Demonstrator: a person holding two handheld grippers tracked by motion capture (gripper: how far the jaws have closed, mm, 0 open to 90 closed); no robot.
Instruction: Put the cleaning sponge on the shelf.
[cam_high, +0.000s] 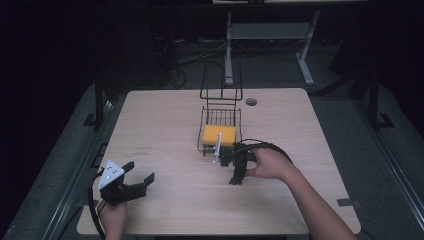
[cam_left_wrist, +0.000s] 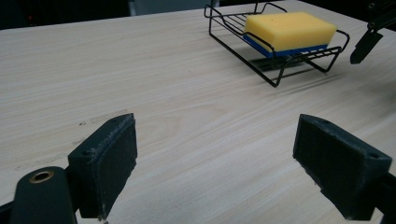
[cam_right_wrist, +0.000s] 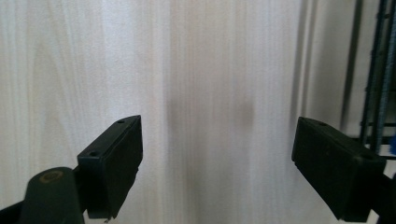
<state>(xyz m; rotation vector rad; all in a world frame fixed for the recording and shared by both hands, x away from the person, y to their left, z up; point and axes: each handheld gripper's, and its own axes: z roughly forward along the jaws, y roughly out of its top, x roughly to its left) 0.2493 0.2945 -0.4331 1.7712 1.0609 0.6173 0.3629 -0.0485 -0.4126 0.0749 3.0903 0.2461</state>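
Left tongs (cam_high: 139, 172) hover near the worktop's (cam_high: 165, 210) near-left corner, jaws wide apart, gripping nothing. Right tongs (cam_high: 231, 169) likewise gape empty, just beside the wire rack (cam_high: 202, 141). Yellow sponge (cam_high: 219, 135) lies inside that rack, mid-worktop.

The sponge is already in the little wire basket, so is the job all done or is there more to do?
Looks nearly done. The yellow sponge lies flat in the wire basket. Nothing is in hand: the right claw sits open just in front of the basket, pointing down at bare table, and the left claw is open near the table's left front edge. Probably nothing is left but moving away.
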